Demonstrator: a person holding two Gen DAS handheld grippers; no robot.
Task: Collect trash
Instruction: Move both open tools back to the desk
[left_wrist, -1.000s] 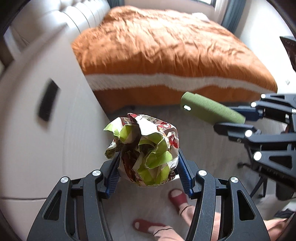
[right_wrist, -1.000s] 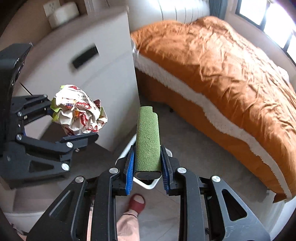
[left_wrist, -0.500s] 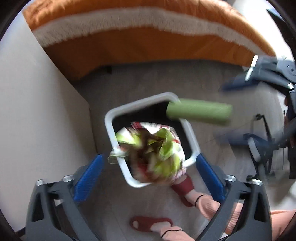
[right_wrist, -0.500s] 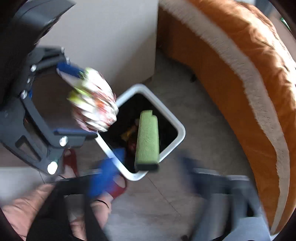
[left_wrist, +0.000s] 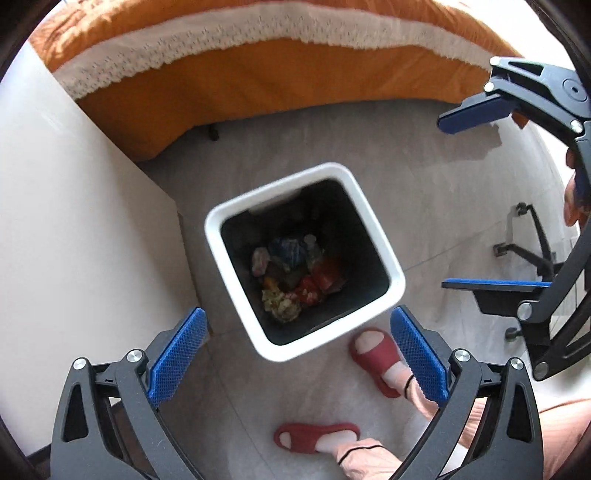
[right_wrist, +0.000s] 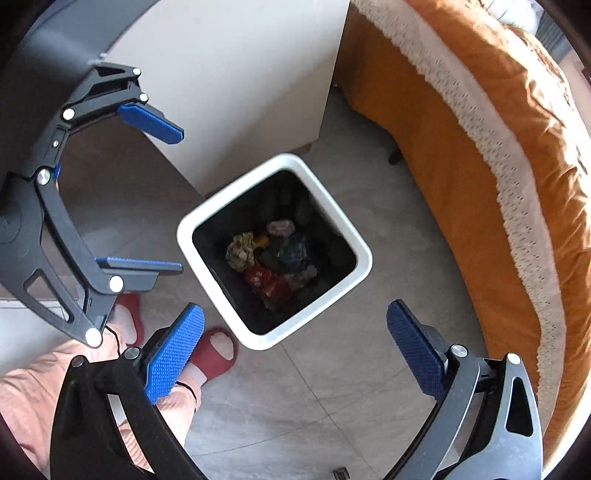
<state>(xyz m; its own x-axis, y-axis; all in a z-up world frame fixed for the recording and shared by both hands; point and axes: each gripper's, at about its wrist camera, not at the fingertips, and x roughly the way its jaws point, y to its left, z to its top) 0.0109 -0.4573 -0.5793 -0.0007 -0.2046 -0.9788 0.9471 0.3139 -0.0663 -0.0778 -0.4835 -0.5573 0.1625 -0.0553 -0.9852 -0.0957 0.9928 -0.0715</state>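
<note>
A white square trash bin (left_wrist: 376, 236) with a dark inside stands on the grey floor; it also shows in the right wrist view (right_wrist: 328, 192). Several crumpled wrappers lie at its bottom, among them a green-yellow crumpled wrapper (left_wrist: 280, 304) that also shows in the right wrist view (right_wrist: 240, 251). My left gripper (left_wrist: 295, 350) is open and empty above the bin's near rim. My right gripper (right_wrist: 295, 347) is open and empty above the bin too. Each gripper also shows in the other view, the right one (left_wrist: 491, 195) and the left one (right_wrist: 162, 199), both open. The green block cannot be made out in the bin.
A bed with an orange cover (left_wrist: 258, 70) runs along the far side. A white cabinet (left_wrist: 74, 221) stands left of the bin. The person's feet in red slippers (left_wrist: 376, 354) stand on the floor beside the bin.
Both grippers tilted down over the bin and opened. The crumpled wrapper left my left gripper and the green block left my right gripper; both dropped into the bin.
</note>
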